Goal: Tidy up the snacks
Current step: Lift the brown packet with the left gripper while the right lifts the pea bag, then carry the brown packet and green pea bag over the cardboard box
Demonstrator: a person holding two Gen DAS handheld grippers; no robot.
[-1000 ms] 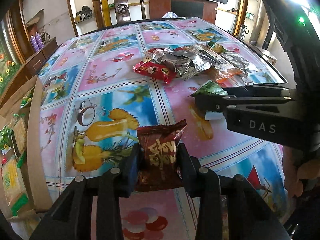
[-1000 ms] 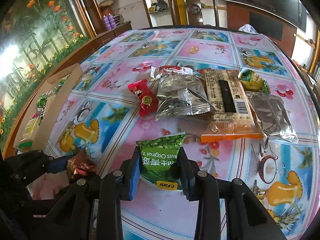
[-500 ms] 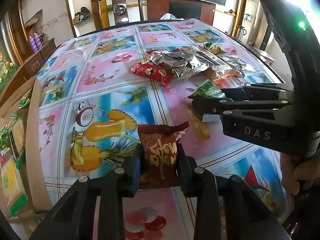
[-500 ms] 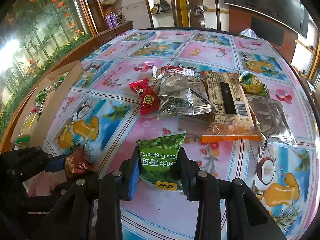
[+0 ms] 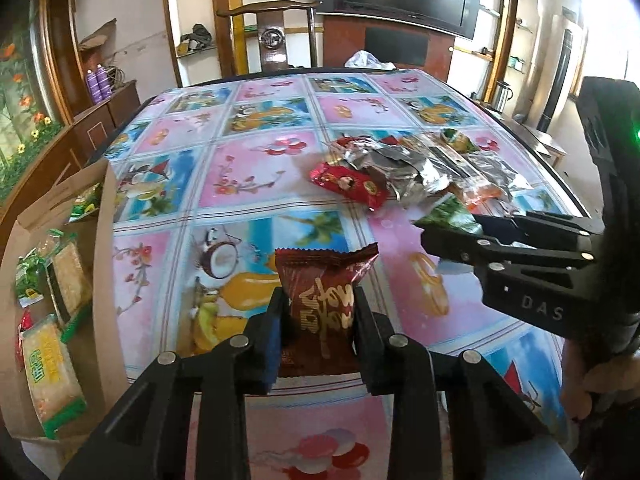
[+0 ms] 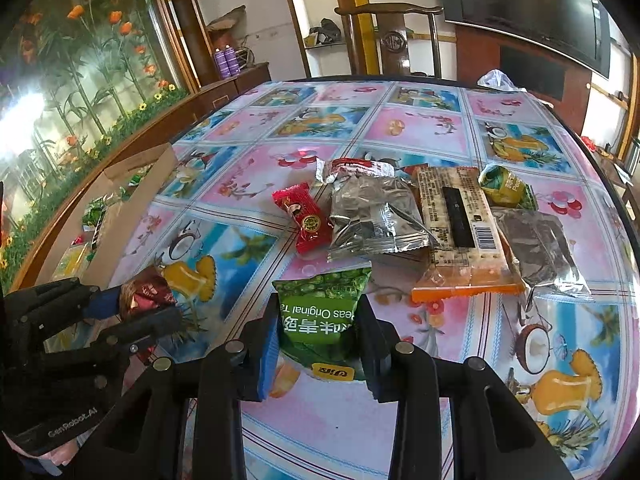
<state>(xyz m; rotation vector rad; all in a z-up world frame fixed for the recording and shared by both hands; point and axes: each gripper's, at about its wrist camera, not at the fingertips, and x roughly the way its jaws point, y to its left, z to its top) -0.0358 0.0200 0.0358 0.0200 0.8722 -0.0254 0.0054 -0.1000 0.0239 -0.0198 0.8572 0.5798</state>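
Observation:
My left gripper [image 5: 320, 312] is shut on a maroon snack packet [image 5: 320, 296] with gold lettering, held just above the patterned table [image 5: 248, 168]. The right wrist view shows the same left gripper [image 6: 148, 312] low at the left with the maroon packet [image 6: 146, 298] pinched in it. My right gripper [image 6: 318, 328] is shut on a green pea packet [image 6: 320, 320], and appears as the right gripper [image 5: 460, 240] with the green packet [image 5: 448, 216] at the right of the left wrist view. An open cardboard box [image 5: 108, 240] with several snacks stands at the table's left edge.
A pile of loose snacks lies mid-table: a red packet [image 6: 304, 220], silver packets [image 6: 372, 216], a long orange-edged packet [image 6: 460, 232] and a small green packet [image 6: 504, 186]. A wooden chair [image 6: 392, 36] stands behind the far edge. A hand [image 5: 600, 392] holds the right gripper.
The left jaws have drawn tighter on the maroon packet and the gripper has risen slightly with it. The right gripper has stayed put with the green packet.

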